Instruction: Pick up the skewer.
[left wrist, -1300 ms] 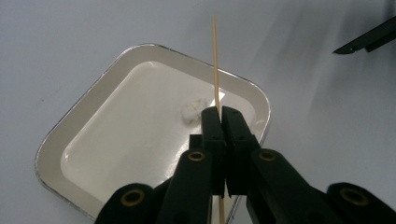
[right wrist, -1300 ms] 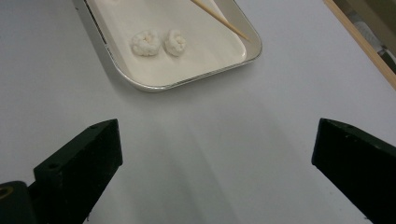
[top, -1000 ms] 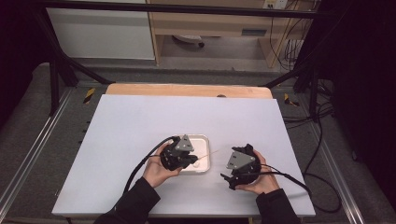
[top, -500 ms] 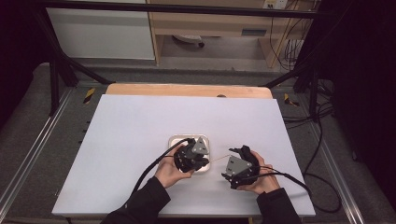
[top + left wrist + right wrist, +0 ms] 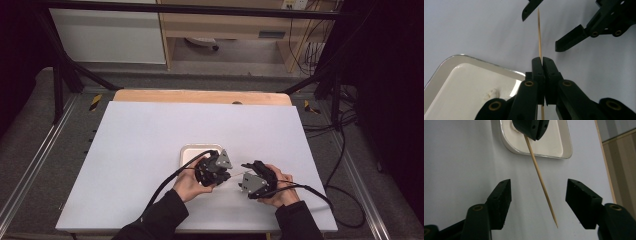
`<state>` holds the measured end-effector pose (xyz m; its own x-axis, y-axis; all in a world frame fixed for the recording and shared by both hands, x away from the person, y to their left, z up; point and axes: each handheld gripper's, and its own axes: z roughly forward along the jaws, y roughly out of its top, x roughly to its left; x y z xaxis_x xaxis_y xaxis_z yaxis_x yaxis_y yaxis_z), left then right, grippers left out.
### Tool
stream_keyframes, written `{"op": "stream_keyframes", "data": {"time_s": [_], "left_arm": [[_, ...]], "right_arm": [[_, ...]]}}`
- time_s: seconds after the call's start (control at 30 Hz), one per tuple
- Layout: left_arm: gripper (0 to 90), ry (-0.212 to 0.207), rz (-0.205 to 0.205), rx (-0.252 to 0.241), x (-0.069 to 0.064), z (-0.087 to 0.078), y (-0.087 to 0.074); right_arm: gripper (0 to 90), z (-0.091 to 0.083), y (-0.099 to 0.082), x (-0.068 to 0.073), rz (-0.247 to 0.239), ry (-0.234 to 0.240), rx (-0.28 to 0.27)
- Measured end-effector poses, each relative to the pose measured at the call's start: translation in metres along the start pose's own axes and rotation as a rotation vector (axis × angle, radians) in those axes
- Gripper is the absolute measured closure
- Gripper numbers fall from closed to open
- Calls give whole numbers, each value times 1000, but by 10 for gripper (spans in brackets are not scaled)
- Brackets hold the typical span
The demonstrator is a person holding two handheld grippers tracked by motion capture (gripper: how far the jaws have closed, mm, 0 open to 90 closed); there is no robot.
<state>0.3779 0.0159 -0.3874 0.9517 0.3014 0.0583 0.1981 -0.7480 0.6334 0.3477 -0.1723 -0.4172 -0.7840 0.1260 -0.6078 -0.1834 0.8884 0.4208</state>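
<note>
My left gripper (image 5: 541, 60) is shut on a thin wooden skewer (image 5: 539, 32), which sticks out past its tips. In the high view the left gripper (image 5: 226, 172) sits at the right edge of a white tray (image 5: 192, 150), facing the right gripper (image 5: 244, 181). In the right gripper view the skewer (image 5: 541, 183) runs from the left gripper (image 5: 531, 128) down between my right gripper's (image 5: 540, 193) jaws. Those jaws have just been closing, and gaps remain on both sides of the stick. The skewer's point hangs over the table.
The shallow tray (image 5: 454, 75) holds a small white crumb (image 5: 491, 93). A white table top (image 5: 150, 130) spreads around both hands, with a wooden strip (image 5: 200, 96) along its far edge. Cables trail from both grippers toward the near edge.
My left hand has carried the skewer rightward across the tray toward the right gripper. The right hand has stayed where it was.
</note>
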Motion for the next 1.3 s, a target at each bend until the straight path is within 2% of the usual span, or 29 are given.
{"op": "stream_keyframes", "data": {"time_s": [0.1,0.2,0.23,0.3,0.77,1.0,1.07,1.1,1.3], "left_arm": [[888,-8,7,1,-2,2,2],[888,-13,11,4,-3,4,3],[888,-15,11,7,-3,4,3],[888,-19,12,9,-3,5,3],[888,-37,21,14,-6,9,3],[888,-45,14,13,-5,10,2],[888,-46,13,14,-5,10,2],[888,-48,11,10,-5,11,2],[885,-54,3,12,-3,10,1]], "right_arm": [[468,0,0,2,-21,0,8],[535,1,0,1,-66,-11,14],[555,0,0,3,-51,0,14],[590,0,-1,2,-86,-2,15],[782,1,-1,5,-143,25,35],[852,0,-1,6,-148,32,31],[869,0,-1,6,-170,39,31],[876,0,-1,7,-167,50,33],[887,-1,0,7,-183,49,37]]}}
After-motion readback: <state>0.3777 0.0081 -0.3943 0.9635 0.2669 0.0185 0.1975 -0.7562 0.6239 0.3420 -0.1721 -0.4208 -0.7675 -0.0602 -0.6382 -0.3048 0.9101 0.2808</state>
